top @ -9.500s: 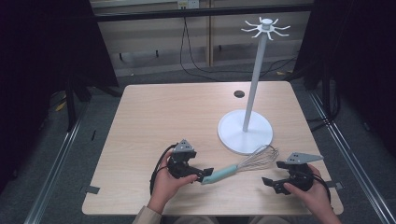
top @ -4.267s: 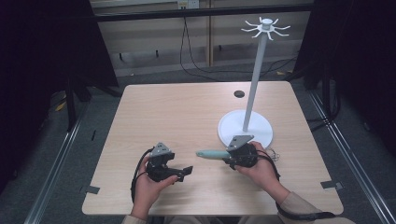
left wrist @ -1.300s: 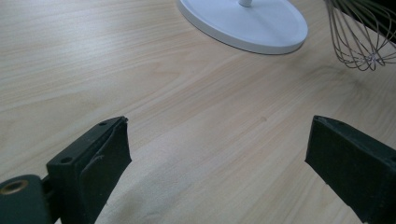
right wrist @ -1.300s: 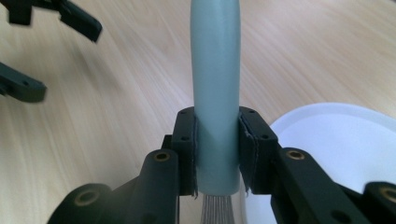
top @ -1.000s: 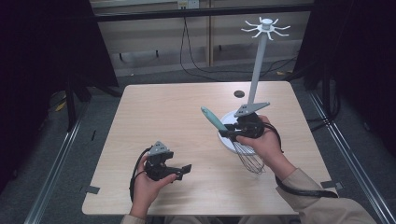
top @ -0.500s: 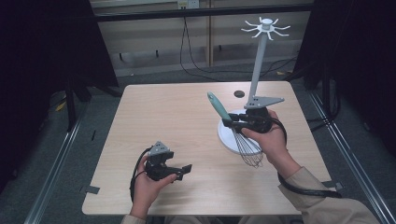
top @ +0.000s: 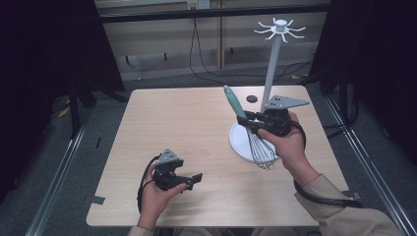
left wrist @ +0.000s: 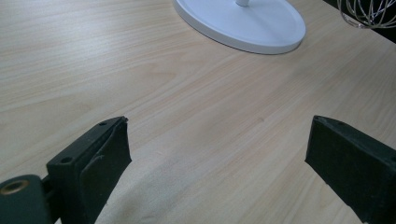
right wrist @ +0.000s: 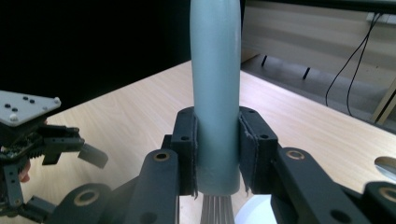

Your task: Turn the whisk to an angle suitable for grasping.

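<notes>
Lifting whisk toward the stand

I'm raising the whisk (top: 248, 127) off the table beside the stand (top: 272, 64), right gripper (top: 254, 124) clamping its handle; left gripper (top: 189, 180), jaws apart, is idling nearer me.

The table (left wrist: 187, 116) looks like pale wood with a fine grain and a smooth, lightly satin top. The stand's base (left wrist: 243, 23) is white, smooth and faintly glossy, and its pole (top: 272, 69) is the same white. The whisk (top: 248, 130) has thin bright metal wires and a matt grey-green handle, smooth like plastic. The right gripper (right wrist: 217, 154) is matt black with rough-edged pads (right wrist: 246, 154); the left gripper (left wrist: 219, 168) is the same dull black. The sleeve (top: 344, 216) is beige cloth.
</notes>
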